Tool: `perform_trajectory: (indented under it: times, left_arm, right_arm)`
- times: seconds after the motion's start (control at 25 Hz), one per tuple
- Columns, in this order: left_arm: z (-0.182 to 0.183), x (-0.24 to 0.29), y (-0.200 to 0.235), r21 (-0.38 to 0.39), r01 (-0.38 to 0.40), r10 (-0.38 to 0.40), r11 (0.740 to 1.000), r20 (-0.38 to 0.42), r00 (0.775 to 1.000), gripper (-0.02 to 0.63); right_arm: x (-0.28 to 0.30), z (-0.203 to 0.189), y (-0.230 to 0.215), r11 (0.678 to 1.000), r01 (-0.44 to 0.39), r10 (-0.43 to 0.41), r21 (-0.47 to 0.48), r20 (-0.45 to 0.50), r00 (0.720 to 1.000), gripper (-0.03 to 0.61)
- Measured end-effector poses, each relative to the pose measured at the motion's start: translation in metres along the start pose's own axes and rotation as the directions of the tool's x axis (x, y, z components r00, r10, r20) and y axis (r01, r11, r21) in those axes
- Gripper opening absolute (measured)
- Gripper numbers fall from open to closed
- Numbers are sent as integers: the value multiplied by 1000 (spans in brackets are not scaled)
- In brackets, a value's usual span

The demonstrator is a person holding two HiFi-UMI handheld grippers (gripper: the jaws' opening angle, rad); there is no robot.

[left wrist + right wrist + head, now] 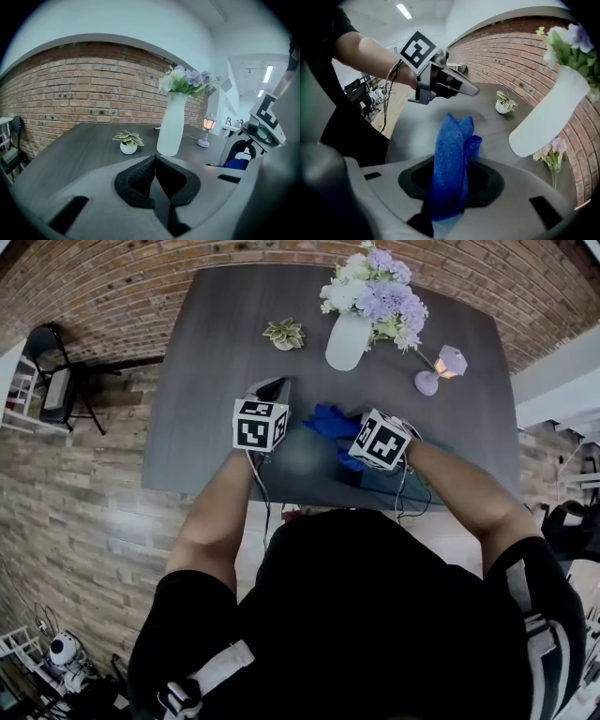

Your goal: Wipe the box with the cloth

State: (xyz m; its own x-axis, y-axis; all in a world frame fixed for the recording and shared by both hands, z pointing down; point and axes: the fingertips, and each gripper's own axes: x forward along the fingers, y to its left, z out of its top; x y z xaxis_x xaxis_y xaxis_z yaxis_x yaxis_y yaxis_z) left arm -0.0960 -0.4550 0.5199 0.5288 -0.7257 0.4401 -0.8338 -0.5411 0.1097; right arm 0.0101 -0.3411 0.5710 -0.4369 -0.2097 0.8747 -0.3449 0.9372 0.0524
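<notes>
Right tool [451, 185] grips the blue cloth [452, 140], plain only in its own view; left tool [155, 166] sits pressed together, empty.

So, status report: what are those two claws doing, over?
Left gripper shut, empty. Right gripper shut on cloth. Box not clearly in view. Vase stands beyond, apart.

I can read no words, brands or numbers in any view; the only signs are black-and-white square code patterns; one set stands on the left marker cube [260, 424] of the left hand-held gripper [154, 160]; another stands on the right marker cube [382, 440] of the right hand-held gripper [451, 161]; none spells a letter.
</notes>
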Motion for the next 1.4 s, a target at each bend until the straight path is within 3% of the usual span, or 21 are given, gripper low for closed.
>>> perform_trajectory:
  times: [0.4,0.64,0.96,1.12,1.4]
  left_arm:
    - [-20,-9,-37,-34,-58,56,998,-49,997,9]
    - [-37,-13,-45,-79,-99,93,992,-81,992,9]
    - [-23,27,-91,-9,8,-9,1000,-105,994,9]
    - [-14,56,-129,29,79,-75,996,-119,990,9]
    - [3,87,-196,87,200,-187,976,-139,972,9]
  right_arm:
    - [-9,-13,-98,980,145,-160,137,104,982,144]
    - [-17,-38,-122,966,157,-181,206,101,978,144]
    - [-45,-121,-129,942,190,-203,276,18,979,144]
    - [-78,-189,-137,892,244,-257,381,-18,966,144]
    - [-135,-294,-138,720,363,-390,592,-89,917,144]
